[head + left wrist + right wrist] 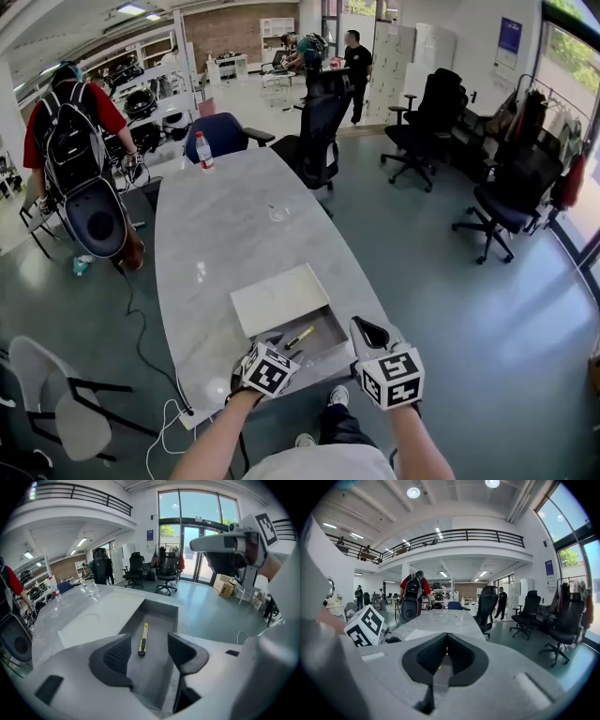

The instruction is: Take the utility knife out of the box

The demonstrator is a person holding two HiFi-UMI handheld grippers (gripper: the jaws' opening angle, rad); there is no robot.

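A yellow and black utility knife [300,337] [143,639] lies flat on the floor of a shallow grey box [328,323] [159,609] near the table's front edge. The box's pale lid [279,298] [101,616] is slid back towards the far side. My left gripper [284,348] [149,637] hovers over the box's near end, open, with the knife lying in line between and beyond its jaws, untouched. My right gripper [371,334] [446,638] is held at the box's right end, shut on nothing. The left gripper view also shows it, raised at the upper right.
The grey marble table [216,244] runs away from me with a water bottle [203,150] and a glass [278,213] further up. Office chairs [319,127] stand around it. A person with a backpack [75,141] is at the left. Cables [167,424] trail on the floor.
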